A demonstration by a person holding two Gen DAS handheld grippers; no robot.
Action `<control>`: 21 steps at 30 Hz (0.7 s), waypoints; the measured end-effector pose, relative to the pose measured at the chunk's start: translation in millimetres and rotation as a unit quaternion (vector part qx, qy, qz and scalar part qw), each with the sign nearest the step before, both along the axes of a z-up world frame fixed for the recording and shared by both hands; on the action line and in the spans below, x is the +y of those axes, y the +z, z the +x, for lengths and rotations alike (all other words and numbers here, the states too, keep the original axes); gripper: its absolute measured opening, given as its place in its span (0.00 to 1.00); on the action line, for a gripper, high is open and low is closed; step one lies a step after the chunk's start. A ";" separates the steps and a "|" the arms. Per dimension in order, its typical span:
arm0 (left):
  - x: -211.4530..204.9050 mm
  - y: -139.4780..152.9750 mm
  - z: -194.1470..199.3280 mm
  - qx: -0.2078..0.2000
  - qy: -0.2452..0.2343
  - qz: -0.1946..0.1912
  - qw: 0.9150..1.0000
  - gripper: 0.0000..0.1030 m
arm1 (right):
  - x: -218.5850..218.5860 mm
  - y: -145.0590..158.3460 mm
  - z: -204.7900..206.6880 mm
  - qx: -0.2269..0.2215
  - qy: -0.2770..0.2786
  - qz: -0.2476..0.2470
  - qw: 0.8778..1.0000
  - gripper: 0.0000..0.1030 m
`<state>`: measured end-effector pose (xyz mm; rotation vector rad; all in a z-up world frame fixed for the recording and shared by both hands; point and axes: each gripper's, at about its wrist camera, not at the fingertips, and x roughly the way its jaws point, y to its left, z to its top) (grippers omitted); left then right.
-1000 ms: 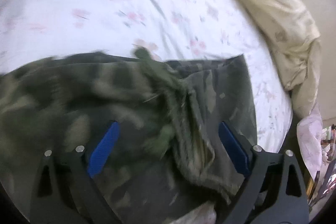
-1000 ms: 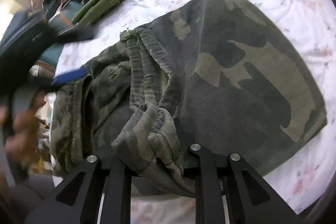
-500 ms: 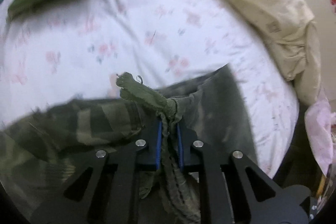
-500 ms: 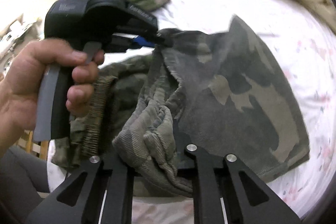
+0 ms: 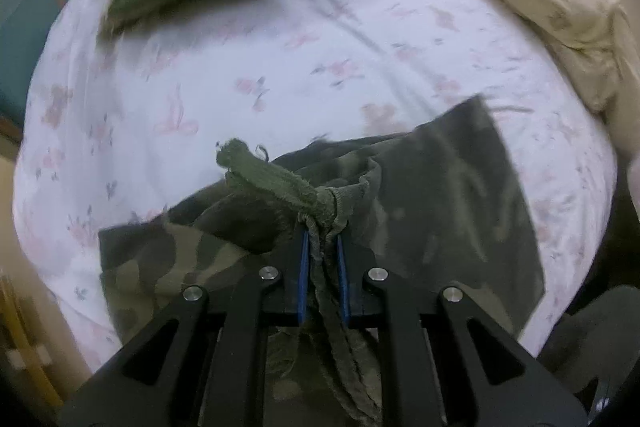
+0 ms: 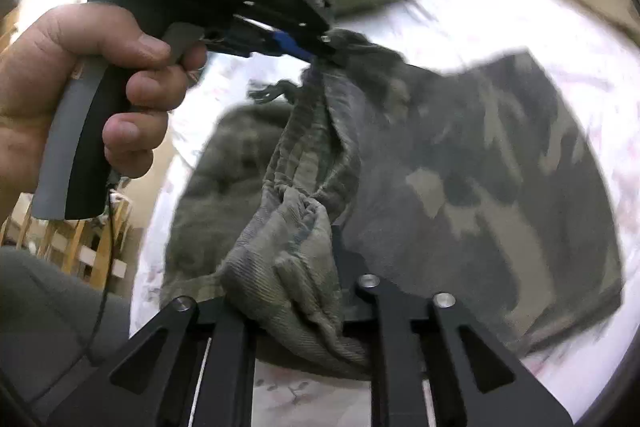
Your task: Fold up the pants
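Camouflage pants [image 5: 460, 211] held bunched at one end by both grippers above the flowered bedsheet [image 5: 248, 75].

The left gripper [image 5: 322, 251] was nearly shut on a twisted waistband fold; the right gripper [image 6: 296, 291], its jaws having just widened somewhat, was seen clamped on a thicker wad of the same end. The garment's long axis was judged to run away from both grippers, its far end flat on the sheet, and neither hand was judged nearer.

Only legible text: "Data Acquisition System", small grey print on top of the black housing of the left gripper [image 6: 320, 57], seen from the right wrist. A second raised mark along that housing's side is too blurred to read.
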<state>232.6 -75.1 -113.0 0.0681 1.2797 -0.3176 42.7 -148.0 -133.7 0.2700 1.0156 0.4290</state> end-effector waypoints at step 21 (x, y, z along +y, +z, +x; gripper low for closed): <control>-9.8 20.0 -96.2 -0.046 -0.021 -0.011 0.999 0.40 | -50.8 -47.4 13.6 0.155 0.000 0.088 0.984 0.28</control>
